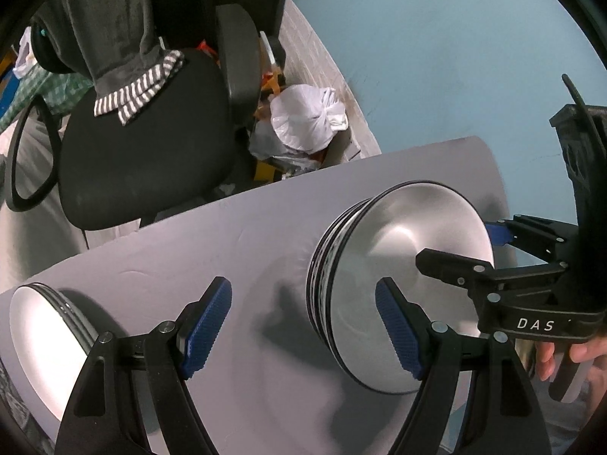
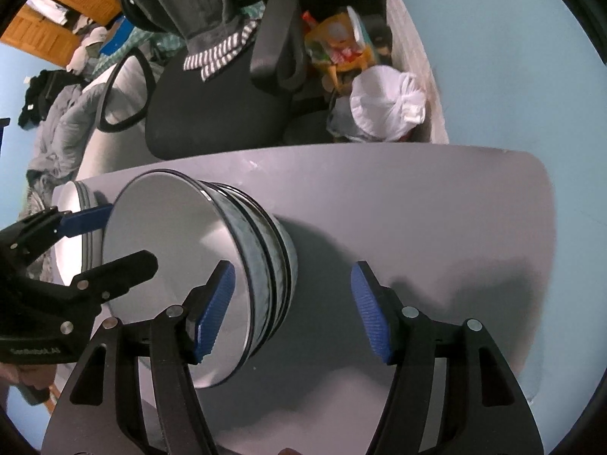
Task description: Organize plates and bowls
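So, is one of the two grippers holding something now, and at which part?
Nothing is held. The left gripper and the right gripper are both open above the grey table.

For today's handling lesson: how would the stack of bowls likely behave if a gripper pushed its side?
The stack of bowls looks glossy and rigid, so probably slippery and breakable. Several nested rims suggest it is fairly heavy; on the smooth table it would likely slide, perhaps shifting apart.

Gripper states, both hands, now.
Left gripper: open, holding nothing.
Right gripper: open, holding nothing, beside the stack of white black-rimmed bowls.
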`<state>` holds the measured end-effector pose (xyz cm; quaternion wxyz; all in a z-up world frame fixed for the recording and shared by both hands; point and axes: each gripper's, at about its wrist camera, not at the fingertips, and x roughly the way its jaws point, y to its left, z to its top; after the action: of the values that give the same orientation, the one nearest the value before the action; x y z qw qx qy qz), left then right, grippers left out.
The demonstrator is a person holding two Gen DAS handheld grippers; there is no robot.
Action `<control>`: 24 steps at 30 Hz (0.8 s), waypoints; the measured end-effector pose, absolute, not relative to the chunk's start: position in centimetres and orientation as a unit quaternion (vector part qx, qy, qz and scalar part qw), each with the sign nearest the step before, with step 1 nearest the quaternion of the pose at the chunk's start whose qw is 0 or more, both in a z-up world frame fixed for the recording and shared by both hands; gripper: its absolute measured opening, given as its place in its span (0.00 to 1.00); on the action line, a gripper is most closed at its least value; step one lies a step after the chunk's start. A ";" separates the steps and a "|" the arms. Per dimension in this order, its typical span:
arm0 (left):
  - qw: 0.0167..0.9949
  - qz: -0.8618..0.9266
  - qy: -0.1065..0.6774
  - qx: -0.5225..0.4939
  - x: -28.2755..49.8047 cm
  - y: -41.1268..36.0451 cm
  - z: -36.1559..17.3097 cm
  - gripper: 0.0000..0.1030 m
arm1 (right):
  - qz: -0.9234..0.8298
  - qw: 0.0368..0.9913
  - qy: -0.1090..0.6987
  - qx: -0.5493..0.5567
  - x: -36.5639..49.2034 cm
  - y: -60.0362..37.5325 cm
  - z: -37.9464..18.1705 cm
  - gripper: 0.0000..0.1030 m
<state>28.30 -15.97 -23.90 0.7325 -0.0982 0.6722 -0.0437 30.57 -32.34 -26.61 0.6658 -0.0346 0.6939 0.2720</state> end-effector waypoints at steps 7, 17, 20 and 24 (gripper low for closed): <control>0.714 -0.049 0.690 -0.109 29.0 -15.9 -25.8 0.77 | 0.285 0.656 0.699 -0.009 31.0 -32.5 -27.7 0.63; 0.696 -0.067 0.697 -0.158 29.2 -15.1 -27.3 0.77 | 0.310 0.644 0.698 0.047 31.4 -32.9 -29.2 0.73; 0.688 -0.073 0.699 -0.182 29.1 -14.7 -27.7 0.78 | 0.312 0.640 0.701 0.055 31.3 -32.9 -29.2 0.73; 0.686 -0.082 0.697 -0.190 29.1 -14.7 -27.7 0.73 | 0.311 0.632 0.708 0.055 31.3 -32.7 -29.3 0.73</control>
<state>29.10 -14.66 -27.73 0.6863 -0.1899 0.6973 -0.0822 31.31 -32.74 -29.27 0.6317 0.0548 0.7078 0.3113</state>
